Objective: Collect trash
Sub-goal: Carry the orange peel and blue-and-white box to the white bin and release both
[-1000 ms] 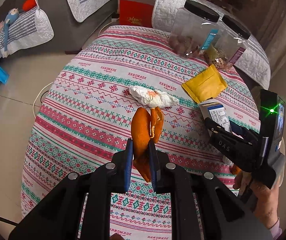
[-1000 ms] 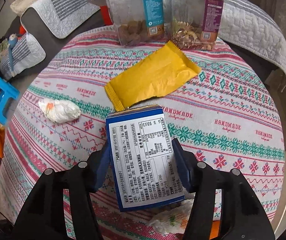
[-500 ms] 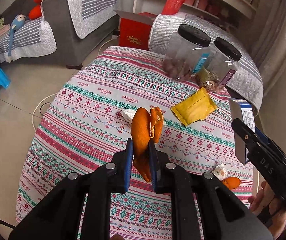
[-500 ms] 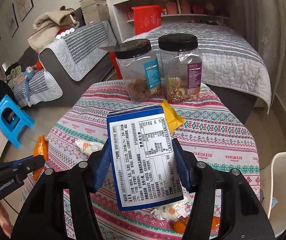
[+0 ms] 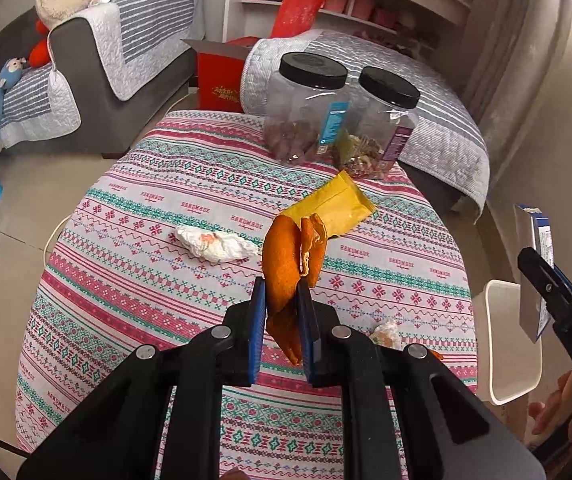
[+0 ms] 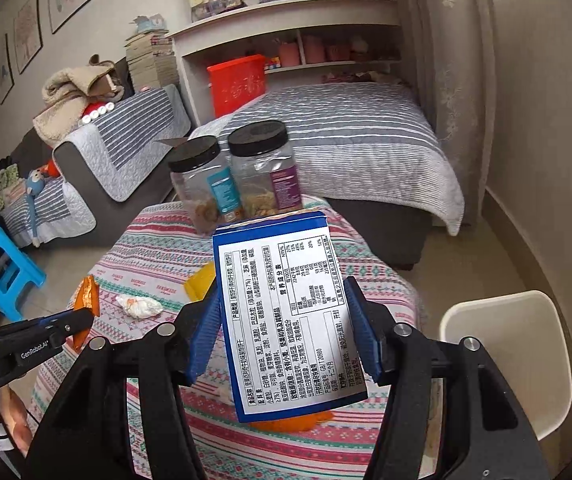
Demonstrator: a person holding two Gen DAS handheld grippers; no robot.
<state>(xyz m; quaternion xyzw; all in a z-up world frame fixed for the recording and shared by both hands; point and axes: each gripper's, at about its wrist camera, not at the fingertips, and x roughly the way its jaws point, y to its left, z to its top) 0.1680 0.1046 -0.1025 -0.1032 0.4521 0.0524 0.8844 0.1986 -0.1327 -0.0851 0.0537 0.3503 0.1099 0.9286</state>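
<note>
Up off the table (image 5: 134,248), the left hand-held gripper (image 5: 280,292) has its blue pads pinched on an orange peel (image 5: 286,260), which stands above the fingertips and hangs a little below them, clear of the patterned cloth. To the left of the peel a crumpled tissue (image 5: 216,243) lies on the cloth; just behind the peel sits a yellow wrapper (image 5: 334,208), and beyond that two black-lidded clear jars (image 5: 306,112) stand side by side at the table's far edge. Lower right of the peel, near the table's near edge, a smaller tissue wad (image 5: 384,330) rests beside a bit more orange peel. Right of the table stands a white bin (image 5: 510,344). Farther right, the right hand-held gripper (image 6: 282,336) is closed halfway, its pads gripping both long edges of a blue-and-white carton (image 6: 286,312) held in the air, printed panel facing the camera, near the bin (image 6: 506,352).
</note>
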